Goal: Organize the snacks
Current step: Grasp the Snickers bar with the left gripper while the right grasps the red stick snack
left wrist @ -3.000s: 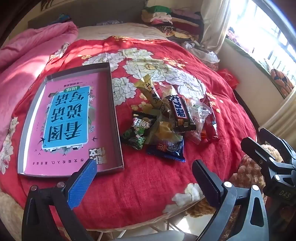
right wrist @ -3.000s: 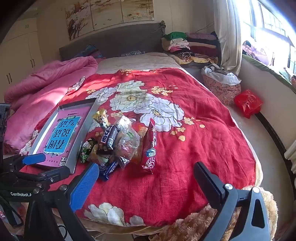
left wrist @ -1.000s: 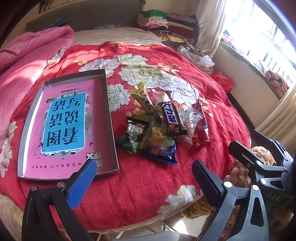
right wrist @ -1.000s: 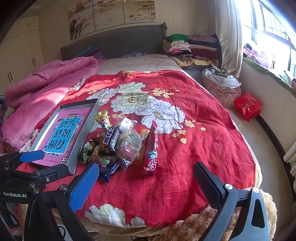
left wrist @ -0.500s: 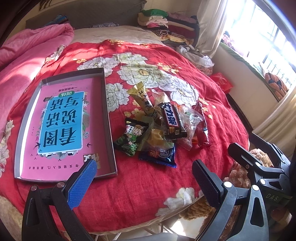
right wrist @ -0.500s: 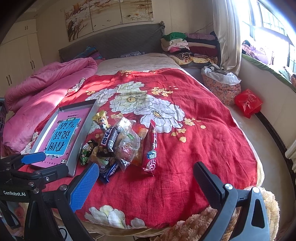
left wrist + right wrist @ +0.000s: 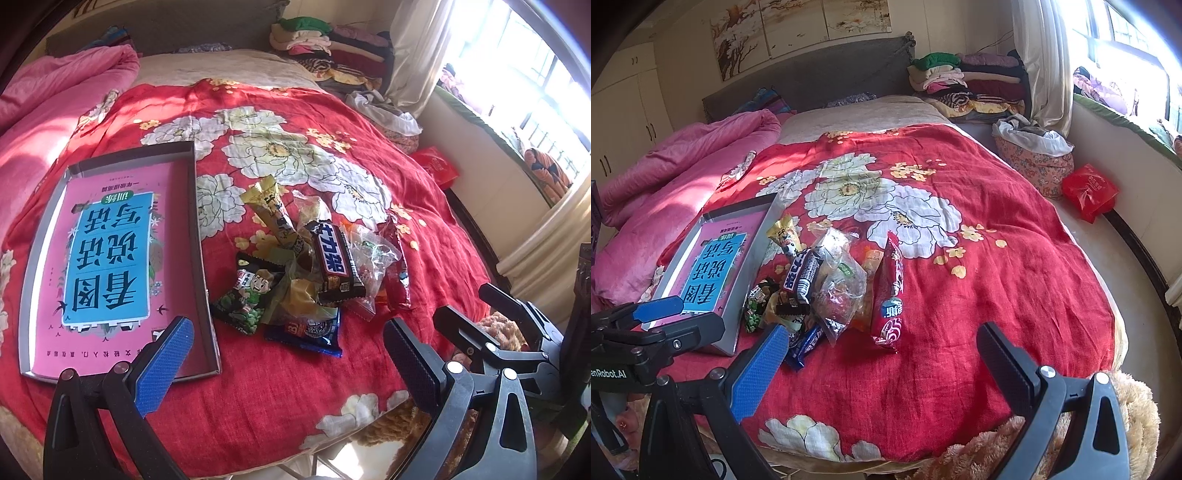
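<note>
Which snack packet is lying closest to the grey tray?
The black-and-green packet with a cartoon boy: it lies right beside the grey tray, at the pile's left edge. The other packets lie farther right.

Cloth under me, glossy wrappers ahead
My left gripper (image 7: 286, 356) and right gripper (image 7: 882, 356) are matt black plastic with finely textured pads, one blue; the red floral bedspread (image 7: 997, 280) is woven, slightly rough cloth, the snack wrappers (image 7: 306, 273) shiny crinkled plastic and foil, the clear bag (image 7: 840, 284) glossy film, the tray (image 7: 201, 258) smooth grey metal, its pink printed liner (image 7: 107, 258) seemingly glossy paper
</note>
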A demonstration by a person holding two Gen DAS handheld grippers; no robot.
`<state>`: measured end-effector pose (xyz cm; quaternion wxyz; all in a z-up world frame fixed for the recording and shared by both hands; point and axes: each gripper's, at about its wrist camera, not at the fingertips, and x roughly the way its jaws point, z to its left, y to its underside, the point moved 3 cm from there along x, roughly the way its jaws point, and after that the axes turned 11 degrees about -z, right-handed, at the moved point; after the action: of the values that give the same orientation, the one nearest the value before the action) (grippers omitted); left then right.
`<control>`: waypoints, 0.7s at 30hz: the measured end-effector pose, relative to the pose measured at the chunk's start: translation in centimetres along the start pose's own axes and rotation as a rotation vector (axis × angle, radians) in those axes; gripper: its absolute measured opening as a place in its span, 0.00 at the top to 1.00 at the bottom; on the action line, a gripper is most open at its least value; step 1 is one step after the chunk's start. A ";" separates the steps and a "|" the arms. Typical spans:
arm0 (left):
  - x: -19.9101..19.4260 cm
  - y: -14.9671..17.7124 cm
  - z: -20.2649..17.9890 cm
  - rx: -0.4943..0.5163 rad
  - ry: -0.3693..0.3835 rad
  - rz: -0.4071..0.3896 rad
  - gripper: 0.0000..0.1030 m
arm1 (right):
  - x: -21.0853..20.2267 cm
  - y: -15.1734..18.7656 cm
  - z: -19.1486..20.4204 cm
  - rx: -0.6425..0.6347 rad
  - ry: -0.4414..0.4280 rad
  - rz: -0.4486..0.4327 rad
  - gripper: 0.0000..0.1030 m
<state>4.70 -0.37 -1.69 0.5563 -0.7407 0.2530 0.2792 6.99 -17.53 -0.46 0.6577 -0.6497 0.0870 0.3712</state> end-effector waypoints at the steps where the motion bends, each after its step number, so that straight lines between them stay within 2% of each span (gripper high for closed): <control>1: 0.3 -0.2 -0.1 0.001 0.000 0.002 0.01 | 0.2 0.0 -0.1 0.003 -0.001 0.007 0.00; 9: 3.0 -1.6 -0.4 -0.009 0.017 0.036 0.01 | 2.2 -0.1 -0.7 0.011 0.002 0.050 0.00; 18: 6.3 -3.4 -0.4 -0.053 0.070 0.089 0.01 | 4.3 0.5 -1.4 0.031 0.011 0.127 0.00; 21: 7.1 -4.0 -0.7 -0.042 0.069 0.099 0.05 | 5.1 0.5 -1.6 0.038 0.009 0.140 0.02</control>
<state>12.63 -0.45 -3.80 0.5169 -0.7479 0.3026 0.2860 10.87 -17.14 -4.14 0.6419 -0.6311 0.1420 0.4117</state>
